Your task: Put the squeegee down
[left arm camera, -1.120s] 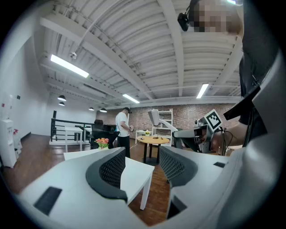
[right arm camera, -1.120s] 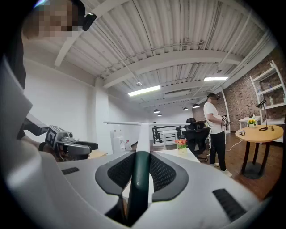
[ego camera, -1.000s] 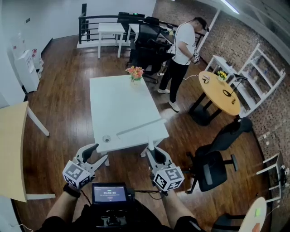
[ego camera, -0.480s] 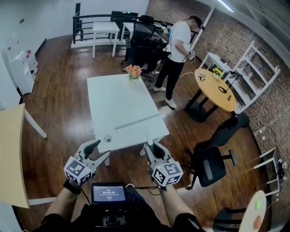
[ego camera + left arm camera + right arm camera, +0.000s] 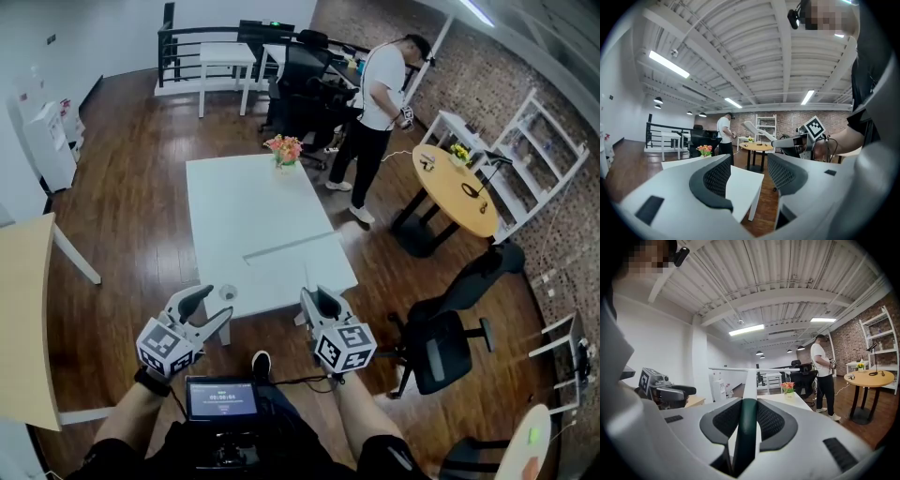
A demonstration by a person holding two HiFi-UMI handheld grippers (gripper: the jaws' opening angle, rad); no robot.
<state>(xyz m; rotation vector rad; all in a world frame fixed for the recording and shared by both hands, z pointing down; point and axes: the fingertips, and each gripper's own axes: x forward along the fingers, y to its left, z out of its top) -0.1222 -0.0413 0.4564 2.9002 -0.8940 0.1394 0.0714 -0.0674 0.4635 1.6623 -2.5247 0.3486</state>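
My right gripper [image 5: 749,414] is shut on the dark green handle of the squeegee [image 5: 750,380]. Its white shaft rises to a long, thin crossbar blade. In the head view the squeegee [image 5: 286,247] hangs over the near end of the white table [image 5: 246,202], its blade lying slantwise, with the right gripper [image 5: 315,300] at the table's near right corner. My left gripper [image 5: 208,306] is open near the table's near left corner. In the left gripper view, nothing is between the left gripper's [image 5: 749,171] pads, and the squeegee [image 5: 757,131] shows at the right.
A small round object [image 5: 225,293] lies near the table's front edge and a flower pot [image 5: 284,150] stands at its far end. A person [image 5: 379,94] stands beyond, beside a round wooden table [image 5: 457,192]. A black office chair [image 5: 441,349] is at the right and a beige table [image 5: 23,309] at the left.
Both grippers have come a little closer to the table's near edge, with the squeegee still held. A shoe now shows below, between my arms.
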